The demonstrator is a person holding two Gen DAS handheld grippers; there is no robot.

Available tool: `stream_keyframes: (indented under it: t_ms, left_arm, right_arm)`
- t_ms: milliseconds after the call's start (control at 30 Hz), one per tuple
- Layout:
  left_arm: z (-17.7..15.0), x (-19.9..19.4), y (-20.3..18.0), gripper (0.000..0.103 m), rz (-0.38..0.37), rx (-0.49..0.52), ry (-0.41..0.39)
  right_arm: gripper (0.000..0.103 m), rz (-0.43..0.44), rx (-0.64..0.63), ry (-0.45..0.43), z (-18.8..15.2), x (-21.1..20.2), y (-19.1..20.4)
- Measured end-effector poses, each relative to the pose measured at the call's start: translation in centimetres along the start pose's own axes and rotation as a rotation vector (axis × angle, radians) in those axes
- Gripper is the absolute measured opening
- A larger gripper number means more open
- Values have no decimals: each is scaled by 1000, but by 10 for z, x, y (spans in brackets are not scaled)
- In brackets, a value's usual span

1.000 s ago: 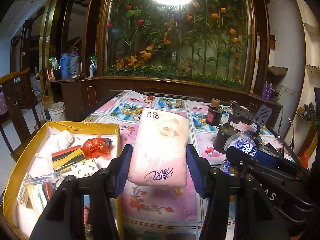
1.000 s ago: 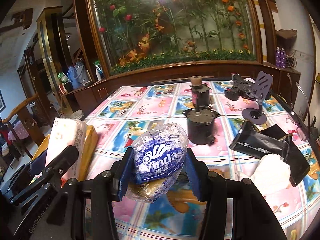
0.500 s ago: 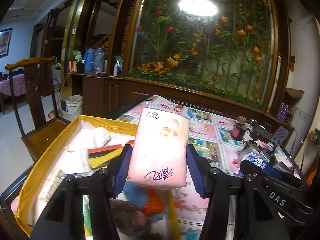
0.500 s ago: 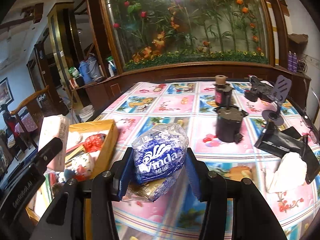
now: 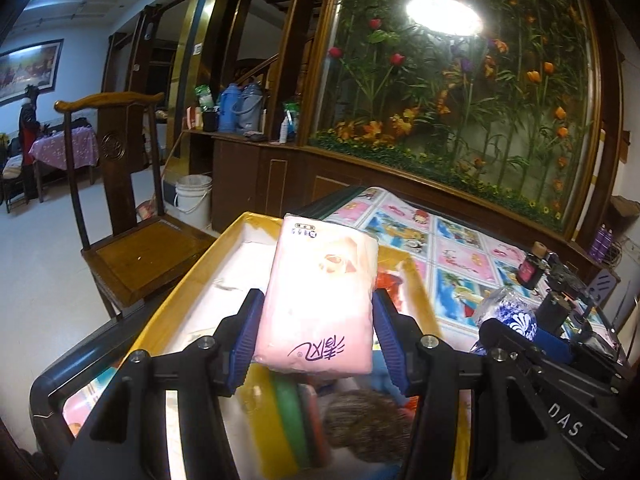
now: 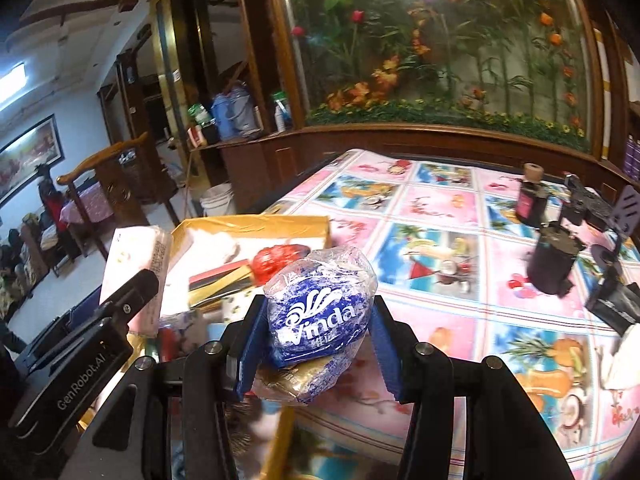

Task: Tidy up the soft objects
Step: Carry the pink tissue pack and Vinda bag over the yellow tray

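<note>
Patterned table under flower mural; pink tissue pack is pinched by left hand-held gripper over yellow box, blue Vinda pack clamped by right hand-held gripper beside it, likely for boxing.

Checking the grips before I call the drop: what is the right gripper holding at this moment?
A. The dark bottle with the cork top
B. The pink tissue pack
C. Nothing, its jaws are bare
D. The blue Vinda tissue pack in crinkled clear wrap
D: in the right wrist view the right gripper has both blue pads pressed on the blue Vinda tissue pack.
</note>
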State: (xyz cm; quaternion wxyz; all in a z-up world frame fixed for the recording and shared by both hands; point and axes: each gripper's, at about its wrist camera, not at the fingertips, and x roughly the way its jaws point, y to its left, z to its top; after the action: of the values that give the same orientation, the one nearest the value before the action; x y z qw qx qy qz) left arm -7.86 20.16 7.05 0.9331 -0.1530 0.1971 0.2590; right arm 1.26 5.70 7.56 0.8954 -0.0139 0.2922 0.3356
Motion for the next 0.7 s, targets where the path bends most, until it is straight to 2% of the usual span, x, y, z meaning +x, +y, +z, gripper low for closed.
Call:
stream_keyframes:
  t_ms: [233,467,700]
  left_arm:
    - [0,8,17,53,22,-34,41]
    - [-1,8,17,52,49,-18,48]
    - [1,9,16,57,62,-27,50]
  right_arm:
    - [54,40,-3,46,2,19,12]
    - [54,127,-2,154,10,51,22]
    - [57,136,-3,194,8,68,24]
